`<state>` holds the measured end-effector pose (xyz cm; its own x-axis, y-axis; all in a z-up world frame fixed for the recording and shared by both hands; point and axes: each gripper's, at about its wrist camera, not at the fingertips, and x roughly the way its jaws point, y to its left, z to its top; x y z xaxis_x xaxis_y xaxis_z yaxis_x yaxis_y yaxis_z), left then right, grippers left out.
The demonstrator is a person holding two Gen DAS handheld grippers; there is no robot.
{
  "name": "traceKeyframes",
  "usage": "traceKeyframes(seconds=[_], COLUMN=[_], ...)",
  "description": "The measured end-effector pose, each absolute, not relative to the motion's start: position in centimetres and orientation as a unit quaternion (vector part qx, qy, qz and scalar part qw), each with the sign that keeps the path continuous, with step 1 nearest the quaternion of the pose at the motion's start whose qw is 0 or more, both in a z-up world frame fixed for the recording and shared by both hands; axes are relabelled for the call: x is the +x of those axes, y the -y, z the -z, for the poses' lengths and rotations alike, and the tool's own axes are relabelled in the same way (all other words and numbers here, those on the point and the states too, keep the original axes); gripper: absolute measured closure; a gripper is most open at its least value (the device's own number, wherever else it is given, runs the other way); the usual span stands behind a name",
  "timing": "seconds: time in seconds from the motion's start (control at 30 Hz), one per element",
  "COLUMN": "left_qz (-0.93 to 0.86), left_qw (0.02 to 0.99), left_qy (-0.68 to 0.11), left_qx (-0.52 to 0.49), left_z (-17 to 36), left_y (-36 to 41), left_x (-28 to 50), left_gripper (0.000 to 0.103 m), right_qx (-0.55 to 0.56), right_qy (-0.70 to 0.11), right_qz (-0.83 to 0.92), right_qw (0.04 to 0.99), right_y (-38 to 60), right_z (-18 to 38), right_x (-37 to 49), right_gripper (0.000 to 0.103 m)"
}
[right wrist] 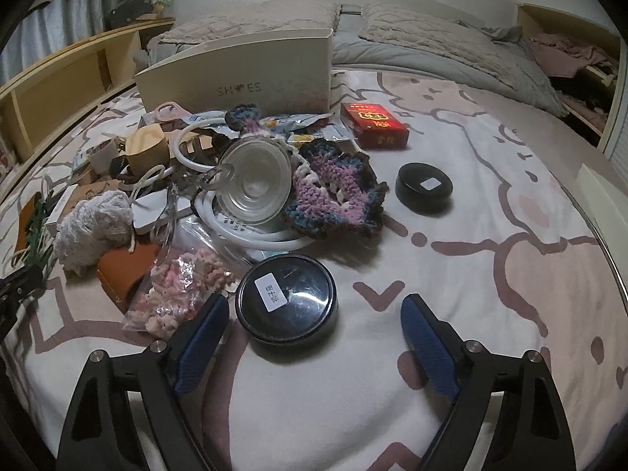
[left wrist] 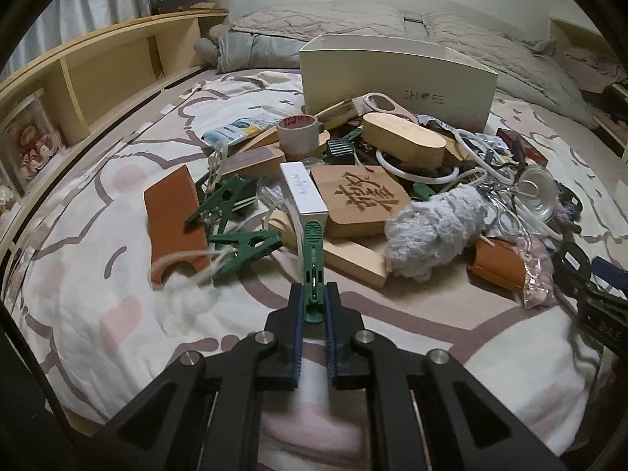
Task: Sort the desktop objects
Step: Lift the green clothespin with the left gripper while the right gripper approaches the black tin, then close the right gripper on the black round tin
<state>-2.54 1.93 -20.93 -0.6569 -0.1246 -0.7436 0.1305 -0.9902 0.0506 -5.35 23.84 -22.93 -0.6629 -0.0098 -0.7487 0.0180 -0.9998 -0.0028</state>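
Green plastic is what my left gripper (left wrist: pixel 313 306) has: the jaws are pinched all but shut on the tail of a green clothes peg (left wrist: pixel 313 271), whose long axis runs straight out ahead along the fingers, its free tip reaching toward the white box (left wrist: pixel 396 78). I take that open box at the back of the bedspread (left wrist: pixel 98 294) for the sorting bin, and it lies dead ahead of the peg, across the heap.

Starting well left of the box, an orange leather piece (left wrist: pixel 174 216) and two more green pegs (left wrist: pixel 231 196) tangled in cord lie on the near side. Closer in, a roll of tape (left wrist: pixel 297 133), a carved wooden block (left wrist: pixel 363 200) and a fluffy grey bundle (left wrist: pixel 435 227) sit between my left jaws and the box, so I judge the peg must be carried over them, not pushed through.

My right gripper (right wrist: pixel 314 333) stands wide, pads touching nothing, and the near black round tin (right wrist: pixel 286 306) sits between its jaws, hard by the left pad and apart from the right one (a slight shift leftward would centre it). Beyond it, nearer the box, lie a glass lid (right wrist: pixel 255 184), a crocheted purple mat (right wrist: pixel 333 188), a second black tin (right wrist: pixel 424 188) and a red packet (right wrist: pixel 373 125). A bag of pink bits (right wrist: pixel 176 298) crowds the left pad.
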Motion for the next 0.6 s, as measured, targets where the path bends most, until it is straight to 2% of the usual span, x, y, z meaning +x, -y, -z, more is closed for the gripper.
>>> traceKeyframes(seconds=[0.07, 0.27, 0.6], left_qz=[0.908, 0.907, 0.902], left_qw=[0.067, 0.048, 0.023], left_qy=[-0.007, 0.0, 0.013], left_qx=[0.413, 0.419, 0.431], left_z=[21.0, 21.0, 21.3], left_y=[-1.9, -2.6, -3.6], left_x=[-2.4, -1.8, -0.5], left_gripper=[0.093, 0.093, 0.093], right_qx=[0.409, 0.41, 0.422], right_qy=[-0.01, -0.013, 0.009], right_qz=[0.912, 0.912, 0.906], right_qw=[0.008, 0.02, 0.022], right_y=[-23.7, -23.3, -23.5], right_z=[22.9, 22.9, 22.6], right_x=[-5.4, -5.8, -4.8], right_gripper=[0.024, 0.052, 0.052])
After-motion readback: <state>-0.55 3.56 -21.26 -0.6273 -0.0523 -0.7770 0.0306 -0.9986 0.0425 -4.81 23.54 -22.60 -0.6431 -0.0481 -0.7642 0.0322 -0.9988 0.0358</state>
